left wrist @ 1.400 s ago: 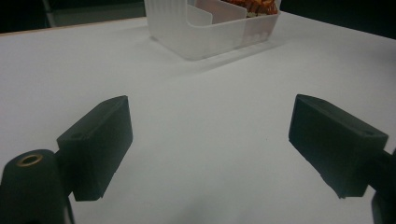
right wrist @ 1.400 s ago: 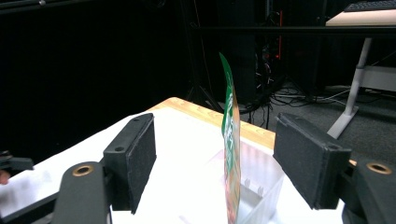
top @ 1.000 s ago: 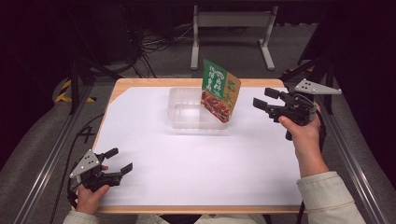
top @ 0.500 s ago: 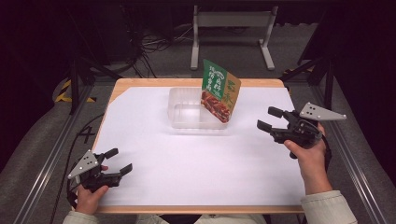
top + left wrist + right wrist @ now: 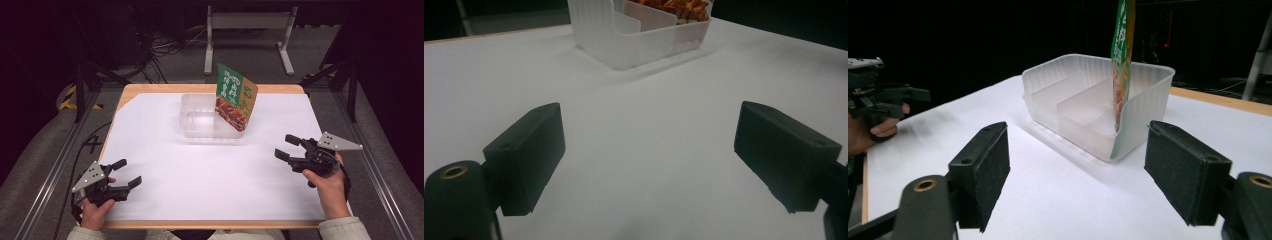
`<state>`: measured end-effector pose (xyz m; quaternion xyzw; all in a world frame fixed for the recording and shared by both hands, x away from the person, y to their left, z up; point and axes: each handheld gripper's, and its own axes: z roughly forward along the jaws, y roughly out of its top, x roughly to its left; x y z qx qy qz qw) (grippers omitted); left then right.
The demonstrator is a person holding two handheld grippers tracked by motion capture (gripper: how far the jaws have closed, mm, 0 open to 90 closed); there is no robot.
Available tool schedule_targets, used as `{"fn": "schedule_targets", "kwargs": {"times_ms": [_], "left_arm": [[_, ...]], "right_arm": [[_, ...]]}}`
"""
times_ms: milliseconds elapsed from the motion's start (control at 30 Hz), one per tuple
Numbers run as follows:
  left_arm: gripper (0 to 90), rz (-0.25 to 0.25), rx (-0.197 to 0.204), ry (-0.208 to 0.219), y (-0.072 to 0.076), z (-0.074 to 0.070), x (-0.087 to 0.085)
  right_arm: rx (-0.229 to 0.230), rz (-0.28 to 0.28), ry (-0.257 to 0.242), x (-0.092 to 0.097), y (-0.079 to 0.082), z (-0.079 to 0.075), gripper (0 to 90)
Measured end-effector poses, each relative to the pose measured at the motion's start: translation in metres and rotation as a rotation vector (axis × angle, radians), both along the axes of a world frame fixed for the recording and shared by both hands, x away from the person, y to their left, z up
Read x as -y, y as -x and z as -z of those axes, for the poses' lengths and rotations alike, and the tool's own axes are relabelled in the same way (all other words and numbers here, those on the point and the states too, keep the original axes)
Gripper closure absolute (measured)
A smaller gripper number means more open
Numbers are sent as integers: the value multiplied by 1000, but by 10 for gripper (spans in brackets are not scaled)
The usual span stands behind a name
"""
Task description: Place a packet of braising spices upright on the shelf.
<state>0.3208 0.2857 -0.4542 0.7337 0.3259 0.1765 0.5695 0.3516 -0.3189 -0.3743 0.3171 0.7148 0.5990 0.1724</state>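
Observation:
A clear plastic bin [image 5: 202, 120] with inner dividers stands at the far middle of the white table [image 5: 210, 170]. A green and orange snack packet [image 5: 235, 97] stands on edge in the bin's right end, leaning against its wall. The right gripper view has the bin [image 5: 1088, 110] and the packet [image 5: 1122, 65] straight ahead. My right gripper [image 5: 286, 148] is open near the right edge, apart from the bin, with nothing between its jaws. My left gripper [image 5: 126, 173] is open and empty at the near left corner; the bin [image 5: 634, 30] is far ahead of it.
The white sheet leaves a wooden rim [image 5: 165, 88] bare along the table's far edge. A metal stand [image 5: 247, 30] and cables [image 5: 165, 45] are on the floor beyond. In the right gripper view the other hand and its gripper [image 5: 875, 97] are at the left.
My right gripper has drawn back from beside the packet toward the near right of the table, open and empty. The packet stays leaning in the bin. The left gripper has not moved.

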Motion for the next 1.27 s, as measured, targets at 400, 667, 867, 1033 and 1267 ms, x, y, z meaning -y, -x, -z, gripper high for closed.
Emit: {"fn": "schedule_targets", "kwargs": {"times_ms": [400,667,867,1033,1267], "left_arm": [[137,2,2,9,0,0,-1],[137,-4,2,10,0,0,-1],[137,-6,-2,5,0,0,-1],[137,-10,0,4,0,0,0],[136,-11,-1,4,-1,0,0]], "right_arm": [[-25,6,64,-5,1,31,257],[-26,12,95,-10,1,44,257],[-46,14,114,-13,0,53,267],[-59,15,113,-14,0,58,270],[-60,19,107,-14,0,58,268]]}}
